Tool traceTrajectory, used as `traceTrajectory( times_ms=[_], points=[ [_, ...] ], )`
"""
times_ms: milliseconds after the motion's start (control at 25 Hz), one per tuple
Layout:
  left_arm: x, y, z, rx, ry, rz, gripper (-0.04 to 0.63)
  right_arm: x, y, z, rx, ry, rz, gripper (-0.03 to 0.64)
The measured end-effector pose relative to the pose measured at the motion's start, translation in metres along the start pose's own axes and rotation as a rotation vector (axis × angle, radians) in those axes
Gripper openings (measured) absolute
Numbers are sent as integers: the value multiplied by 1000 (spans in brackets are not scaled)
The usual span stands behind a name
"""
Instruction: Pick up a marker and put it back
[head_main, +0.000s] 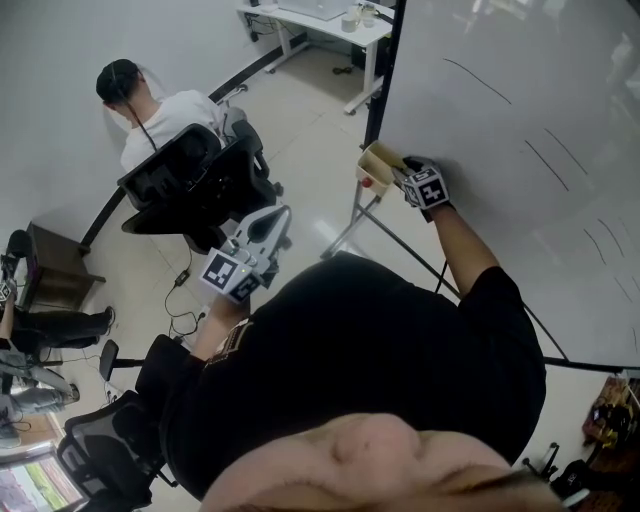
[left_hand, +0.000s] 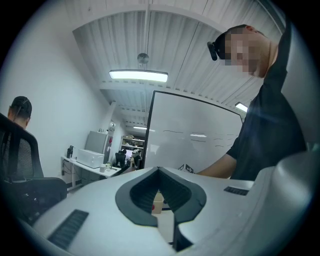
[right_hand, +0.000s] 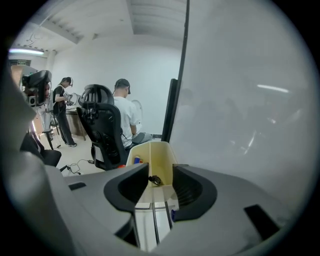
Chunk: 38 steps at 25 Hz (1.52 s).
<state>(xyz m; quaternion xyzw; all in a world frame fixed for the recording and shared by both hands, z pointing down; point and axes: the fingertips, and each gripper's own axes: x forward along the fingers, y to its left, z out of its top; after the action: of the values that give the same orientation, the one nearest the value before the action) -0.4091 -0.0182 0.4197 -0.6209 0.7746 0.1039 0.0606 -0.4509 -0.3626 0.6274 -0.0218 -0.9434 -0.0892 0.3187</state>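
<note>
At the whiteboard (head_main: 500, 120), the right tongs (right_hand: 161, 170) stand open over a cream marker holder (right_hand: 162, 151) at the board's edge. A dark marker (right_hand: 154, 179) lies inside it, between the pads and touched by neither. The left tongs (left_hand: 159, 170) (closed, gripping nothing) are held back near an office chair (head_main: 190, 180).

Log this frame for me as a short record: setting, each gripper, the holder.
setting: office, beside a whiteboard
left gripper: jaws together, empty, held near the body
right gripper: jaws apart, nothing between them, aimed into the cream holder
holder: at the whiteboard's edge, small dark item inside
held: nothing in either gripper
</note>
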Motion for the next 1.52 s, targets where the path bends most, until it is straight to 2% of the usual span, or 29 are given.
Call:
traceTrajectory(
  times_ms=[120,240,320,400,480,520,600,680,800,920,1160,1360,1520],
  points=[
    [2,0,1,-3,-5,-13,-8,-35,10,21,3,-116,21,181],
    [4,2,2,-12,-3,-25,-8,-113,27,75,19,-408,33,179],
    [6,3,2,-19,2,-41,-8,-170,51,105,62,-582,120,120],
    [7,2,-1,-34,13,-66,-8,-213,91,116,91,-660,282,65],
    [6,-2,-8,-57,36,-96,-8,-235,134,112,81,-682,397,4],
    [4,-6,-12,-70,52,-115,-8,-238,150,104,66,-684,418,2],
    [-1,-15,-21,-93,84,-167,-8,-239,176,89,71,-683,430,0],
    [-9,-25,-26,-111,106,-221,-8,-241,198,82,118,-693,440,0],
    [-16,-39,-26,-115,122,-251,-8,-252,217,76,156,-706,448,0],
    [-24,-65,-21,-91,115,-254,-8,-277,220,66,146,-713,446,0],
    [-36,-130,-16,-86,81,-189,-8,-346,200,36,119,-758,439,-2],
    [-28,-222,-29,-94,39,-126,-8,-418,187,-28,86,-705,450,-2],
    [-10,-291,-47,-115,79,-154,-8,-465,177,-75,81,-674,455,-2]
  ],
)
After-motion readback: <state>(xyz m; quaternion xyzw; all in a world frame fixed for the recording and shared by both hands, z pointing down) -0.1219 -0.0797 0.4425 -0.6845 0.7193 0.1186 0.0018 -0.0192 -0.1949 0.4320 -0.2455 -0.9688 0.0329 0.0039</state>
